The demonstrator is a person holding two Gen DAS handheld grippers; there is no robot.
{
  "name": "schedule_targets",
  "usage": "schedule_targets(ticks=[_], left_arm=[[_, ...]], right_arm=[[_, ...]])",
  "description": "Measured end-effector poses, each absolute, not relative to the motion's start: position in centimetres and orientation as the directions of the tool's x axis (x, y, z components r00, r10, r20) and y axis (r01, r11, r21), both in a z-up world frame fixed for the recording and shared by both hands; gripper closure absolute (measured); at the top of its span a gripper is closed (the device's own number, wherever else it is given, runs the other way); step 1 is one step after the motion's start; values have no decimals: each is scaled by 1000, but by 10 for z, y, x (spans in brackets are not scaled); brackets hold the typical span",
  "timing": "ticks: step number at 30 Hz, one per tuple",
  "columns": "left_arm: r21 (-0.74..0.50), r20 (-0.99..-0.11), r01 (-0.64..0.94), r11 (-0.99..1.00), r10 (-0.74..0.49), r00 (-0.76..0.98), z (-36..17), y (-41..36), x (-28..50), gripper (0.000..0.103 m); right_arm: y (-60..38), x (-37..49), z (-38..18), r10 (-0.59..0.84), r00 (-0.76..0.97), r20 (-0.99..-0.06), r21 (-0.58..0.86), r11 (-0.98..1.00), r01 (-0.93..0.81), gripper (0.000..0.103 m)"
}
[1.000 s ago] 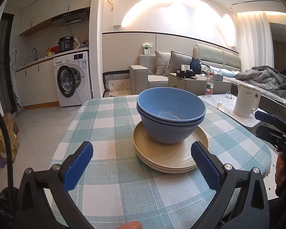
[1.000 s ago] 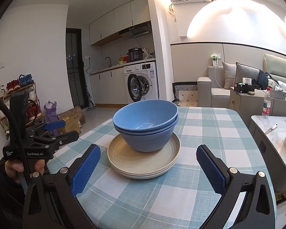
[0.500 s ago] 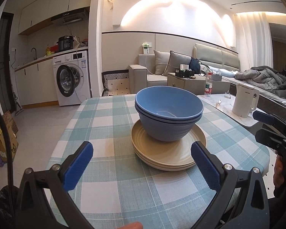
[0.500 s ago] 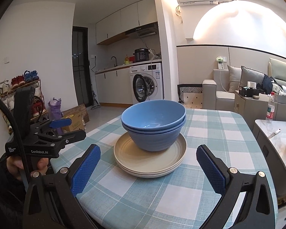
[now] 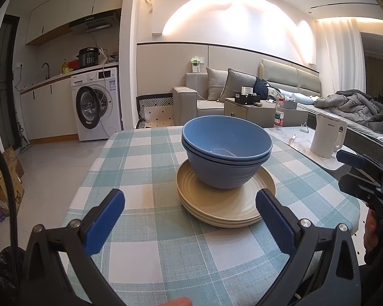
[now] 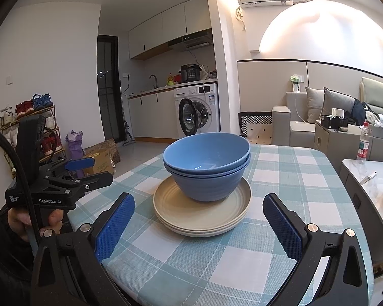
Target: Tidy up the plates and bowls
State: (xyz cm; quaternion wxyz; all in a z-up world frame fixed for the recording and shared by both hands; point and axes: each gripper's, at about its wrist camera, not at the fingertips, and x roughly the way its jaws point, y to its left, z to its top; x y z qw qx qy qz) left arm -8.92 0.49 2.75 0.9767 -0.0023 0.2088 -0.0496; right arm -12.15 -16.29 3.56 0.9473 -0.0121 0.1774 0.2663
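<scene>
Checked teal-and-white cloth covers the desk point(image 5: 150, 244), which stands in an open living room and kitchen. At its middle sit two blue bowls point(image 5: 227, 158), nested one inside the other, on a stack of beige plates point(image 5: 227, 204); three plate rims can be counted in the right wrist view. The pile stands upright and centred, well clear of the desk edges.

Both tools are held short of the pile. The left gripper point(image 5: 191, 224) has its jaws spread wide and empty, with the near rim of the plates lying between and beyond them. The right gripper point(image 6: 199, 227) is likewise spread and empty, facing the pile from the other near corner. Neither touches the crockery.

Judgement: bowls with bowls and plates with plates, in one pile, is what an organised result would look like. The same arrangement would equally serve as a pile awaiting separation into different places. The pictures do not settle which, so no particular move is advised. Any grasp would need a rim taken between the jaws, and the nested bowls may lift together.

Surroundings: a white kettle point(image 5: 328, 137) and a water bottle point(image 5: 279, 113) stand on a side surface to the right, apart from the desk. A washing machine point(image 6: 198, 112) sits far behind. Nothing lies on the cloth between the jaws and the pile.
</scene>
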Motion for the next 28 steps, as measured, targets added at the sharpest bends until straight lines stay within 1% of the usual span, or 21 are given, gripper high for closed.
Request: schedule_targets(ticks=[28], left_arm=[[-36, -413, 102, 994, -108, 904, 28, 6, -88, 0]], right_arm=[[-158, -125, 34, 505, 791, -344, 66, 854, -516, 1]])
